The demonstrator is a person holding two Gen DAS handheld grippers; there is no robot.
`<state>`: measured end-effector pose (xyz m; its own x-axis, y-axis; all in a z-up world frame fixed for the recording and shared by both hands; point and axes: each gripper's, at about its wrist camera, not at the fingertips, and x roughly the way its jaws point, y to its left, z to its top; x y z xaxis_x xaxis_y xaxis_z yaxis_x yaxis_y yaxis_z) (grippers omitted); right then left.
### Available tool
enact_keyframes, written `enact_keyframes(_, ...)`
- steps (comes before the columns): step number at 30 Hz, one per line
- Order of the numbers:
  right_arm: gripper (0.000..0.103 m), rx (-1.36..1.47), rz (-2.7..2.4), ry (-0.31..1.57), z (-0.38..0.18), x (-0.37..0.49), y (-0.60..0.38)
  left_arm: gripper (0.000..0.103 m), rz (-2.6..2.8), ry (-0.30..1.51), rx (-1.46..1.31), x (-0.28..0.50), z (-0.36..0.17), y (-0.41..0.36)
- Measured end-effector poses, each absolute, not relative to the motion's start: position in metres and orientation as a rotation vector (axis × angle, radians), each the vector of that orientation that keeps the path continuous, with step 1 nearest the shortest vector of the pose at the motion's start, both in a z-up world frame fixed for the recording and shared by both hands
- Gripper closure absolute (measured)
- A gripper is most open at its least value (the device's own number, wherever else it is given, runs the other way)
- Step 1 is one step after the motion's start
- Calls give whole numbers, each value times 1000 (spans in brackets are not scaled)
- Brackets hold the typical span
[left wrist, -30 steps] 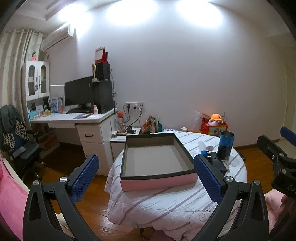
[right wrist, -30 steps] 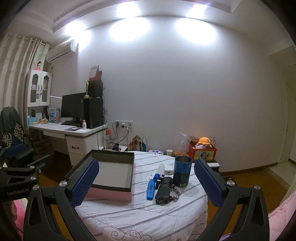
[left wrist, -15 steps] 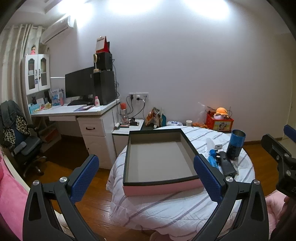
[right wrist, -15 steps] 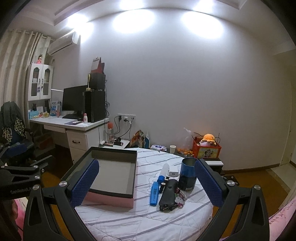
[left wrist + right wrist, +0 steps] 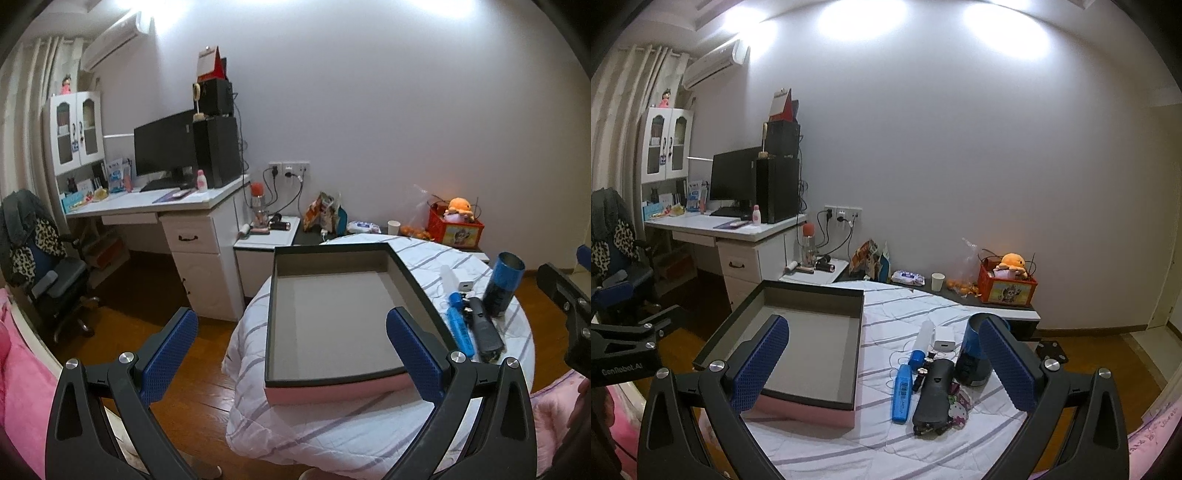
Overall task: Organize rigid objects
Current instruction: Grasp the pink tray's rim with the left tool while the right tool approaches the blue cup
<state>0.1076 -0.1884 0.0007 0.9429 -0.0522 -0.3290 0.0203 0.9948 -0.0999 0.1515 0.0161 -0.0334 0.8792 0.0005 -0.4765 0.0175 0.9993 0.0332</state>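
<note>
An empty pink box with a black rim (image 5: 334, 389) (image 5: 809, 411) lies on a round table with a striped white cloth (image 5: 325, 435) (image 5: 897, 439). To its right lie a blue marker (image 5: 901, 391) (image 5: 460, 334), a black case (image 5: 932, 400) (image 5: 485, 332), a dark blue cup (image 5: 973, 356) (image 5: 504, 284), a white charger (image 5: 943, 339) and a small white bottle (image 5: 923, 332). My left gripper (image 5: 291, 350) is open above the box's near left. My right gripper (image 5: 882, 358) is open above the table, short of the small items.
A white desk (image 5: 166, 206) with a monitor and speakers stands at the left, with an office chair (image 5: 44, 266) beside it. A low side table (image 5: 960, 295) behind holds a red toy box (image 5: 1006, 288), a paper cup and snacks. Pink bedding (image 5: 22, 387) lies at the lower left.
Both grippers have moved closer to the table and tilted down. The box and the small items now look larger and lower in each view. Both stay open.
</note>
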Motion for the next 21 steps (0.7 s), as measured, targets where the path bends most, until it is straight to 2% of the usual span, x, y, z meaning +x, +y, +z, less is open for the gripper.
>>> enact_keyframes(8,0,-86,-39,414,-18,142,-199,0,-68,591,24,193,-57,18)
enact_keyframes(21,0,3,-204,594,-66,186,-277,0,27,788,-9,259,-116,44)
